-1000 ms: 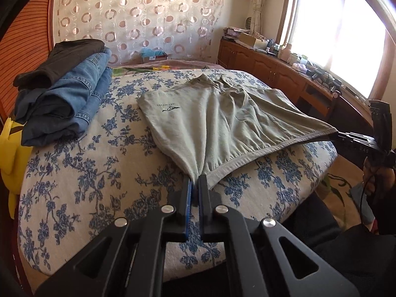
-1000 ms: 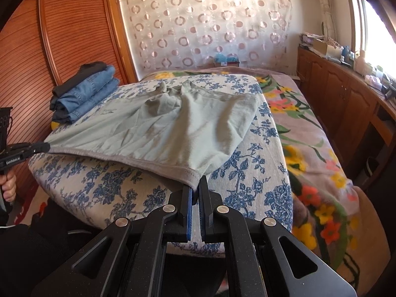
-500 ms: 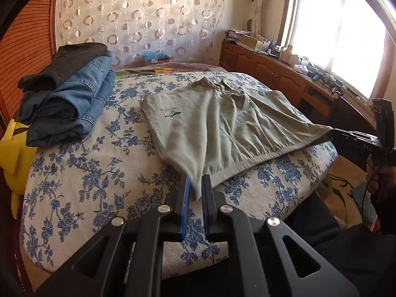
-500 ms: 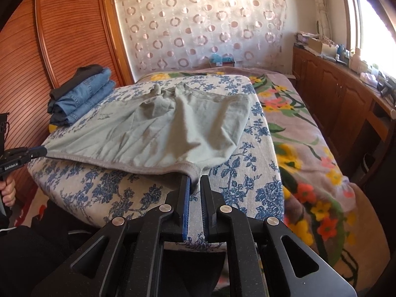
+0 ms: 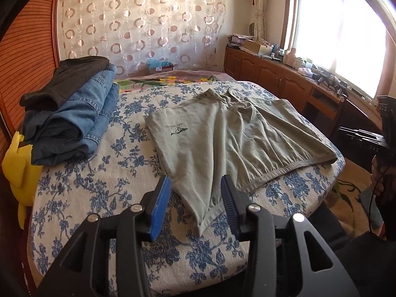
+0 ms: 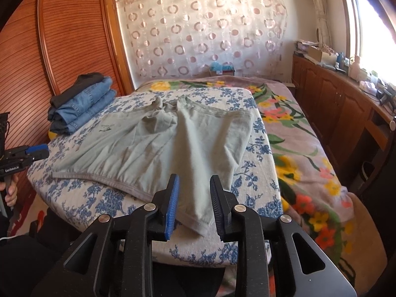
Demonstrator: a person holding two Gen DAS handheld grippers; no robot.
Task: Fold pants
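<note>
On the blue-flowered bed cover (image 5: 81, 188), the grey-green pants (image 5: 222, 138) are laid flat, waistband toward the near edge. The left hand-held gripper (image 5: 195, 206) and right hand-held gripper (image 6: 194, 204) are each positioned over one waistband corner, jaws opening, pads clear of the cloth. Folded jeans (image 5: 79, 121) are stacked at far left.

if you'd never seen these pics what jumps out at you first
The pale green shorts spread flat in the middle of the blue-flowered bedspread, waistband toward the camera. Each waistband corner lies between the blue pads of an opening claw, the left claw and the right claw, with neither pressing on it. Next, the stack of folded jeans with a dark garment on top, at the bed's far left by the wooden shutter doors.
</note>
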